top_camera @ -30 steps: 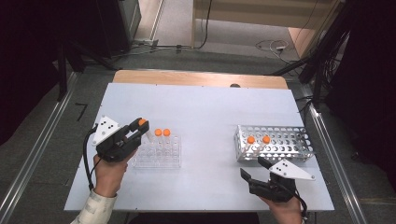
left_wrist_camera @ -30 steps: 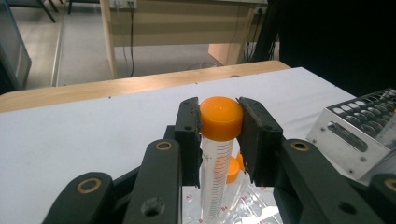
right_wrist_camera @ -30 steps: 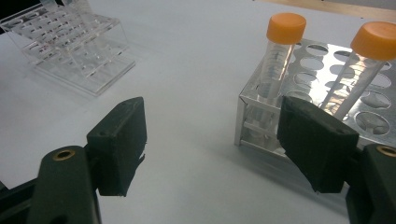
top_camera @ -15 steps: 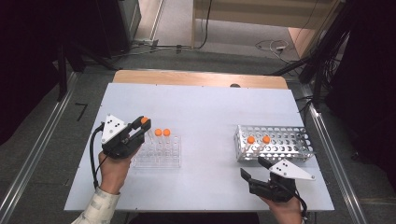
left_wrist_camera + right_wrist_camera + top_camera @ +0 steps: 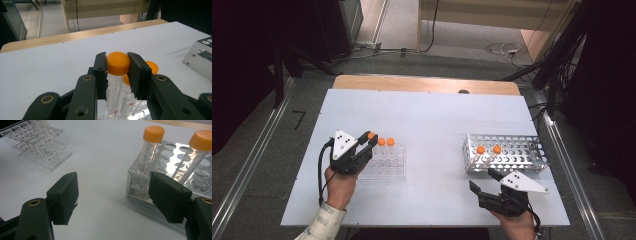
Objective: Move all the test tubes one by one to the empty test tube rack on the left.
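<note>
My left gripper (image 5: 370, 141) (image 5: 117, 65) is shut on the orange cap of a clear graduated tube (image 5: 113, 93), whose lower end stands in the clear plastic rack (image 5: 384, 165). Two more orange-capped tubes (image 5: 386, 142) stand in that rack just to its right. At the front right my right gripper (image 5: 484, 181) (image 5: 113, 195) hovers open over bare table, nothing between its jaws. Just beyond it sits a metal rack (image 5: 512, 152) (image 5: 175, 167) holding two orange-capped tubes (image 5: 488, 149) (image 5: 150, 147).
The white table top (image 5: 432, 120) has a wooden strip (image 5: 422, 84) along its far edge. Cables lie on the floor beyond. Metal rails run along both sides of the table.
The left gripper has sunk with its tube, bringing the tube down into the clear rack. The right gripper has stayed where it was.
</note>
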Demonstrator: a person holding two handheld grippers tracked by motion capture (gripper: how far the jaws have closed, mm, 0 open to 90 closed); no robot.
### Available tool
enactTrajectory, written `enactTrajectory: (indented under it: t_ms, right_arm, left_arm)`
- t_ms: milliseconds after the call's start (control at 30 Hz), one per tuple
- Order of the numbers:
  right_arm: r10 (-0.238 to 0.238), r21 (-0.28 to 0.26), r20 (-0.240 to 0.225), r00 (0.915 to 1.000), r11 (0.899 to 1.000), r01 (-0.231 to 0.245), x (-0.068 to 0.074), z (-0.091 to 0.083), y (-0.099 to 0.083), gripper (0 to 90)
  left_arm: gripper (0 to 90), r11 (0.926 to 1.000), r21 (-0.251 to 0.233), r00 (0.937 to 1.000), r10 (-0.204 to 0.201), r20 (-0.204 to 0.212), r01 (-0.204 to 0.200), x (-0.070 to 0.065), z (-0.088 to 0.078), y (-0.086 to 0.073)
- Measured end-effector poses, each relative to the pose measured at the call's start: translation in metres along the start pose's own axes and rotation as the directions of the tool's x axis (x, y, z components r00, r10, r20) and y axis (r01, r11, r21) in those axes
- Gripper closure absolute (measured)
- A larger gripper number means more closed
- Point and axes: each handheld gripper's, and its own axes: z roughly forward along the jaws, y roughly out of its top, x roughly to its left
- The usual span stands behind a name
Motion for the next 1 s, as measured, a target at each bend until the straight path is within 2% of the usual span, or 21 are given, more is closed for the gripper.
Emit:
enactTrajectory:
  t_ms: [700,833,1000]
  right_arm:
    - [0.001,-0.001,0.013,0.9999,1.000,-0.001,-0.002,0.000,-0.001,23.8]
    - [0.008,-0.005,0.030,0.9995,1.000,-0.008,-0.005,0.001,-0.002,24.3]
    - [0.018,-0.013,0.063,0.9978,1.000,-0.017,-0.011,0.002,-0.003,26.5]
  left_arm:
    - [61.5,0.9989,-0.006,0.9982,-0.047,0.038,0.047,0.002,-0.006,0.001]
    - [54.8,0.9983,-0.014,0.9977,-0.057,0.036,0.057,0.001,-0.009,0.002]
    - [40.1,0.9971,-0.016,0.9965,-0.074,0.040,0.075,0.000,-0.012,0.004]
